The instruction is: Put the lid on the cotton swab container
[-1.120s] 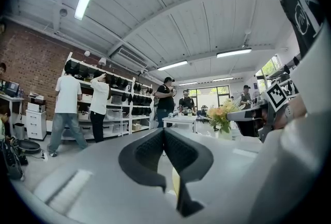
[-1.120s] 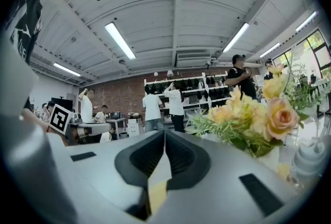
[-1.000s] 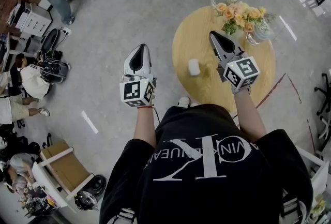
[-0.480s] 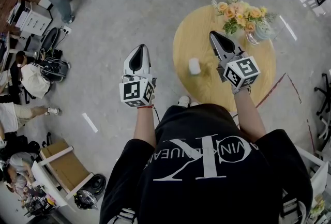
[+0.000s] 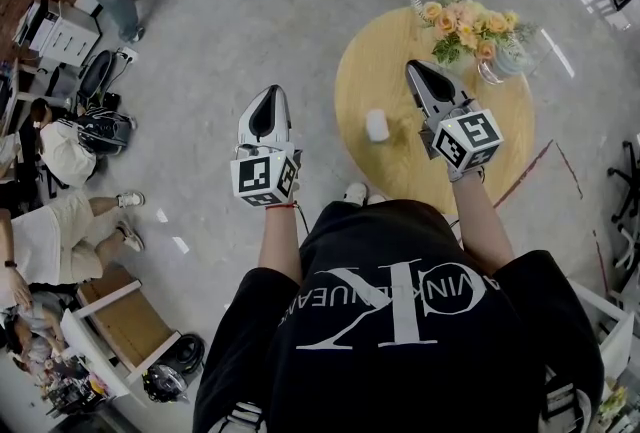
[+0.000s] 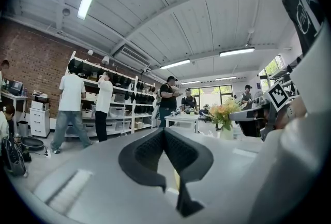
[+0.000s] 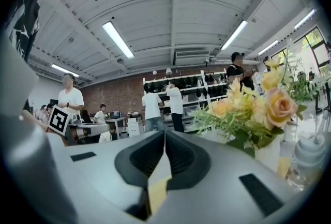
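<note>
The round wooden table (image 5: 400, 183) fills the upper right of the head view, with a bunch of flowers (image 5: 465, 29) in a glass vase (image 5: 497, 69) at its 1 o'clock edge. The right gripper (image 5: 411, 66) hangs level over the middle of the table, its nose aimed toward 11 o'clock. Its own view shows the 2 jaws pressed together with nothing between them (image 7: 164, 133). The left gripper (image 5: 269, 90) is off the table at its 9 o'clock side, over the grey floor (image 5: 250, 11), and is likewise closed and empty (image 6: 164, 130). The cotton swab container (image 5: 376, 127) is a small white cylinder standing upright on the table's 9 o'clock half, between the 2 grippers and touching neither. At this size I cannot tell whether a lid sits on it or lies elsewhere, and no separate lid is visible. It looks like thin, stiff plastic, so I judge it very light, smooth-walled and easy to tip or skid on the wood. 1 gripper should pinch its side walls low down, gently. The other should take the lid by opposite points of its rim and keep it flat.
</note>
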A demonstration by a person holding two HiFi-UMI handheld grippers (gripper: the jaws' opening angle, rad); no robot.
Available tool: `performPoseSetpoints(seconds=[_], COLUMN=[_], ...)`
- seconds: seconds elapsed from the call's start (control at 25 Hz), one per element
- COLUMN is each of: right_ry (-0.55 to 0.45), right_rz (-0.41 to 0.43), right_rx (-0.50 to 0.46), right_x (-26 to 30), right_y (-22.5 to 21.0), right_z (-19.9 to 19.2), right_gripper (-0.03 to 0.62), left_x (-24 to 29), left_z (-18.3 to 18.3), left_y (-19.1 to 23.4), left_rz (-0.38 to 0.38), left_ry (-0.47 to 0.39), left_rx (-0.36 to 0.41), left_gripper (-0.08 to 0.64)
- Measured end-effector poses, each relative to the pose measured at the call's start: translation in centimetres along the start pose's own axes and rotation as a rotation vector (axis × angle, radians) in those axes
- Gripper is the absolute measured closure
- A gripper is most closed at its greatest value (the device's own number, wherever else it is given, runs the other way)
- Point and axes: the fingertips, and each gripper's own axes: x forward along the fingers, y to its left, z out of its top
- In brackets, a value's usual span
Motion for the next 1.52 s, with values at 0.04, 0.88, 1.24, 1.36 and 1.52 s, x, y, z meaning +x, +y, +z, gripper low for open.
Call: performPoseSetpoints(seconds=[0.04, 0.88, 1.24, 1.36, 1.52], right_ry=[0.001, -0.032, -0.028, -0.024, -0.036], right_rz=[-0.001, -0.02, -0.023, -0.02, -0.011], right_rx=[0.002, 0.0, 0.001, 0.0, 0.013], right_x=[0.0, 0.5, 0.7, 0.9, 1.0], right_y=[0.0, 0.1, -0.1, 0.0, 0.1], right_z=[-0.1, 0.3, 0.3, 0.2, 0.4], right_gripper=[0.573, 0.574, 0.573, 0.573, 0.572], left_x=[0.0, 0.0, 0.3, 0.4, 0.5], left_z=[0.0, 0.6, 0.6, 0.5, 0.4], left_y=[0.0, 1.1, 1.2, 1.3, 1.4], left_rz=[0.002, 0.026, 0.022, 0.021, 0.02], left_ry=[0.0, -0.032, -0.03, -0.027, -0.024], left_rx=[0.0, 0.007, 0.003, 0.003, 0.0], left_gripper=[0.548, 0.548, 0.548, 0.548, 0.548])
